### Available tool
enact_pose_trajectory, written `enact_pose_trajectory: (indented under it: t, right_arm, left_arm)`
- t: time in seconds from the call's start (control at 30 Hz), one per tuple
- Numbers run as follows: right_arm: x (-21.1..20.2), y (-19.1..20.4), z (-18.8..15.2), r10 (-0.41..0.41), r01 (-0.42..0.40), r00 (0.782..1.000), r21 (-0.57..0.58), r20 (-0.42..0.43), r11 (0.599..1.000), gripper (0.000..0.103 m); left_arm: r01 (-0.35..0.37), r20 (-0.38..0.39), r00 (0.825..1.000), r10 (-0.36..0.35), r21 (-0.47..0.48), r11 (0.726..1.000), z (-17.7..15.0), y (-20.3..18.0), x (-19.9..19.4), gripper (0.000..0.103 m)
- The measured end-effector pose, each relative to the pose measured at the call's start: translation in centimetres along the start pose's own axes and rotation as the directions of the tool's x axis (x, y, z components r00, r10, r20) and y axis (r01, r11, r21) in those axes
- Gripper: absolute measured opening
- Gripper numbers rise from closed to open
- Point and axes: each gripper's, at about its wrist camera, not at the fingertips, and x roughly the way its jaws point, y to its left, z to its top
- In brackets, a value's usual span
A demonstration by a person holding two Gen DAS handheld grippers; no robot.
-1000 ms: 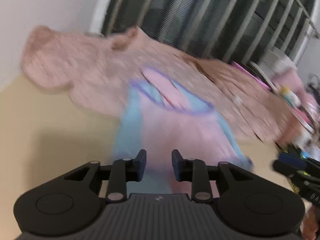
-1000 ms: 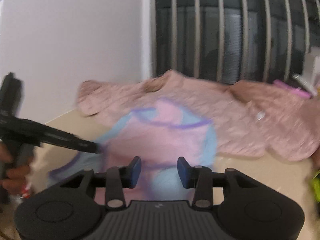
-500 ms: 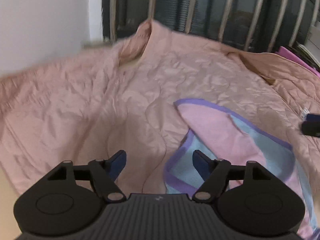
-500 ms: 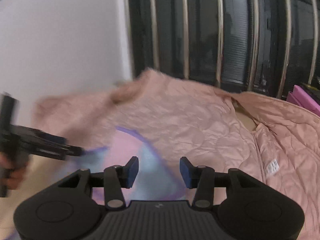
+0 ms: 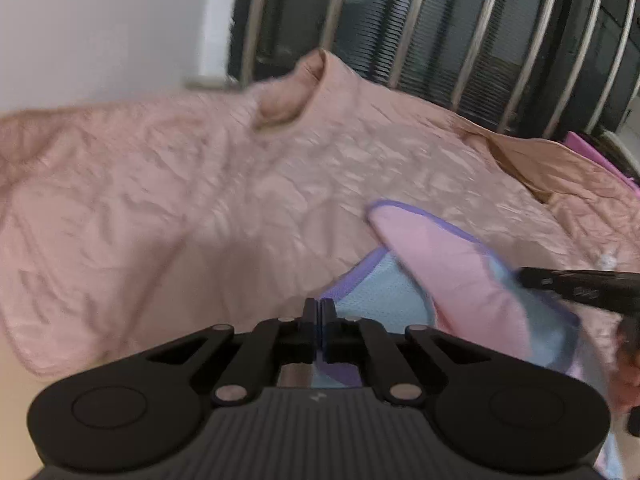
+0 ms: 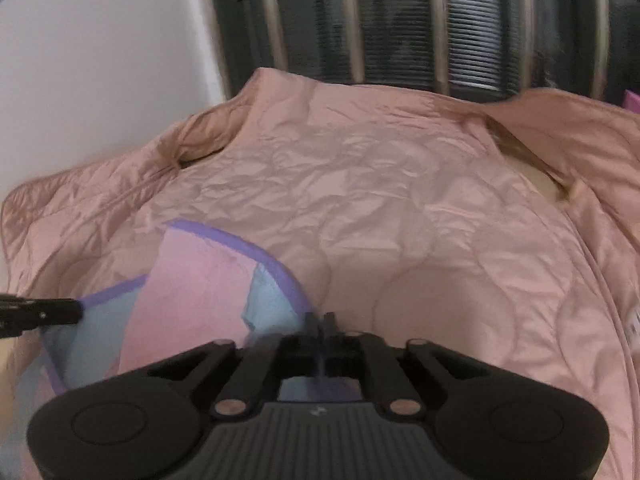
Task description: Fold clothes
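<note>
A: Both views look softly and evenly lit, with no harsh glare; the white wall (image 5: 100, 32) at upper left is the brightest area.

B: The left wrist view smears with motion blur across the pink quilted jacket (image 5: 168, 184) at left. The right wrist view is sharper at centre, though the window bars (image 6: 360, 20) along the top blur and bend with fisheye distortion.

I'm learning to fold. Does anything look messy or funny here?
Yes. The small pink-and-blue top lies on the wrinkled pink jacket, not on a bare surface, and it is bunched between the left gripper and right gripper.
</note>
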Motion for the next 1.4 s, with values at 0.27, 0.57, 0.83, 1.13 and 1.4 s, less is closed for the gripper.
enact_pose_trajectory:
  t: [0.27,0.57,0.83,1.13,1.4]
  right_arm:
    - [-1.8,-2.6,-0.8,-0.176,0.175,0.984,0.036,0.030,0.984,0.011]
    - [-6.3,-2.5,-3.9,0.019,-0.014,0.998,0.083,-0.059,0.996,0.039]
    - [-9.5,-1.8,-5.8,-0.169,0.169,0.985,0.030,0.019,0.985,0.002]
    - [-16.5,0.9,-9.4,-0.036,0.036,0.999,0.007,0.033,0.999,0.044]
    - [-18.6,5.2,-15.3,-0.034,0.032,0.999,-0.110,-0.014,0.993,0.000]
  left_arm:
    - [-0.058,0.034,0.998,0.060,-0.047,0.997,0.0,0.6,-0.3,0.008]
    - [-0.007,-0.009,1.000,0.007,0.003,1.000,-0.3,-0.9,0.4,0.002]
    - [-0.035,0.041,0.998,0.038,-0.054,0.998,-0.8,-0.5,-1.5,0.006]
    - [-0.035,-0.001,0.999,0.035,-0.009,0.999,-5.8,0.4,-8.8,0.066]
    - [-0.011,-0.010,1.000,0.011,0.035,0.999,-14.3,-1.4,-13.5,0.001]
